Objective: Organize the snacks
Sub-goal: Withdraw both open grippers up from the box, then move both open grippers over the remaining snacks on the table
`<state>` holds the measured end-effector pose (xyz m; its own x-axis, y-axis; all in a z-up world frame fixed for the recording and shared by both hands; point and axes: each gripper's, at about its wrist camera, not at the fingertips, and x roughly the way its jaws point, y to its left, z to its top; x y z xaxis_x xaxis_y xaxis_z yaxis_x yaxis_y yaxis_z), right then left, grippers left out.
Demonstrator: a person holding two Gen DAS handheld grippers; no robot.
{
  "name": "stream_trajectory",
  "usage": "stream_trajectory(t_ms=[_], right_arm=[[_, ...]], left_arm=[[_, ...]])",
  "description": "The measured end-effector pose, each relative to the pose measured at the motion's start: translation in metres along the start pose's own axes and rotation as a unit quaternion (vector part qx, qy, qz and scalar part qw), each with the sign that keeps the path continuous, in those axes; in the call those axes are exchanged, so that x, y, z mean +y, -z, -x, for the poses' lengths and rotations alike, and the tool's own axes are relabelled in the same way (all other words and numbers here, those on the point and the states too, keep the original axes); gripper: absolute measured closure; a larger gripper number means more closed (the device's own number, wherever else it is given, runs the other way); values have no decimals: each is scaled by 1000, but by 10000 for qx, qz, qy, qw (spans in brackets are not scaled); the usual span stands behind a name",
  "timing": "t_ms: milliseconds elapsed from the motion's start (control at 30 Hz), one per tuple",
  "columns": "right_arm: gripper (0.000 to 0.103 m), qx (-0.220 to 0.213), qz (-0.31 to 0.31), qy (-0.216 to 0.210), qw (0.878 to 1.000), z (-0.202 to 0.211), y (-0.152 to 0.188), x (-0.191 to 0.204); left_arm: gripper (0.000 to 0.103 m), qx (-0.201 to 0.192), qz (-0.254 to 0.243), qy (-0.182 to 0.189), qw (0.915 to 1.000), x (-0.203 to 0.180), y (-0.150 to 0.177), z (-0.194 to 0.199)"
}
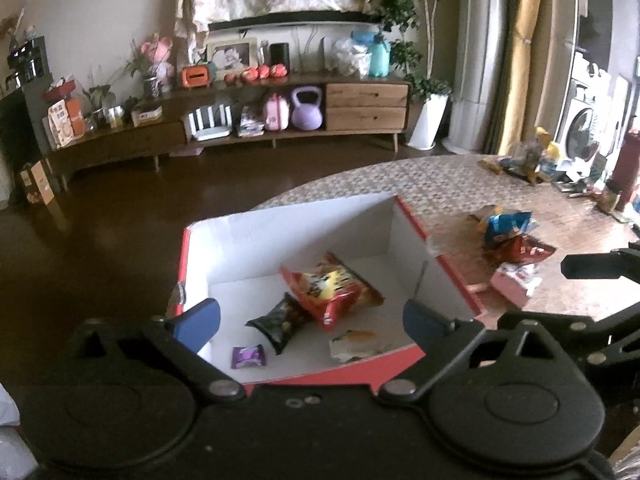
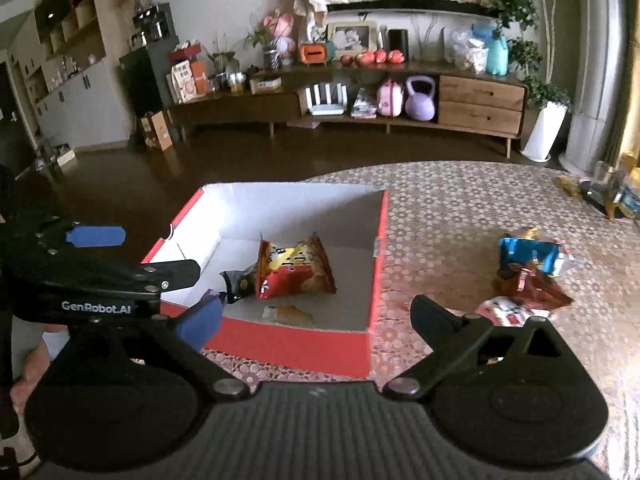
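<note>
A red box with a white inside (image 1: 416,236) (image 2: 380,248) stands on the table. In it lie a red-yellow chip bag (image 1: 330,290) (image 2: 292,270), a black packet (image 1: 280,322) (image 2: 240,282), a small purple packet (image 1: 248,357) and a pale packet (image 1: 354,344) (image 2: 288,314). Right of the box lie a blue bag (image 1: 506,226) (image 2: 530,254), a dark red bag (image 1: 520,250) (image 2: 534,286) and a pink-white packet (image 1: 514,282) (image 2: 502,312). My left gripper (image 1: 312,322) (image 2: 96,236) is open and empty over the box's near side. My right gripper (image 2: 316,322) is open and empty, above the box's near right corner.
The patterned table (image 2: 460,208) carries a clutter of snacks and objects at its far right (image 1: 532,158) (image 2: 608,196), with a dark red bottle (image 1: 628,164). Beyond it are a dark floor and a long wooden sideboard (image 2: 400,108).
</note>
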<state>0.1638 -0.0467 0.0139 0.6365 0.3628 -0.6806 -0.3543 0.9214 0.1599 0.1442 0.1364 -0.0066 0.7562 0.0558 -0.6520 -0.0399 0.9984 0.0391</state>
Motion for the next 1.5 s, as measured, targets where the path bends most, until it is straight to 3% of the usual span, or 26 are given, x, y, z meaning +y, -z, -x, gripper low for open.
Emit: stream_trajectory(t_ms=[233, 433, 667, 933, 1167, 1500], right_arm=[[0, -284, -106, 33, 9995, 41, 16, -31], [0, -585, -234, 437, 9971, 74, 36, -69], [0, -573, -583, 742, 9939, 88, 61, -117], [0, -564, -600, 835, 9931, 82, 77, -153], [0, -463, -726, 977, 9915, 70, 66, -195], [0, -148, -834, 710, 9939, 28, 46, -236]], left_arm=[[0, -230, -162, 318, 9991, -34, -1, 21], [0, -370, -246, 605, 9972, -68, 0, 29], [0, -344, -243, 860, 9954, -106, -1, 20], [0, 26, -207, 1008, 9947, -139, -8, -13], [0, 263, -77, 1063, 9940, -164, -4, -42], [0, 254, -681, 1284, 9891, -208, 7, -86]])
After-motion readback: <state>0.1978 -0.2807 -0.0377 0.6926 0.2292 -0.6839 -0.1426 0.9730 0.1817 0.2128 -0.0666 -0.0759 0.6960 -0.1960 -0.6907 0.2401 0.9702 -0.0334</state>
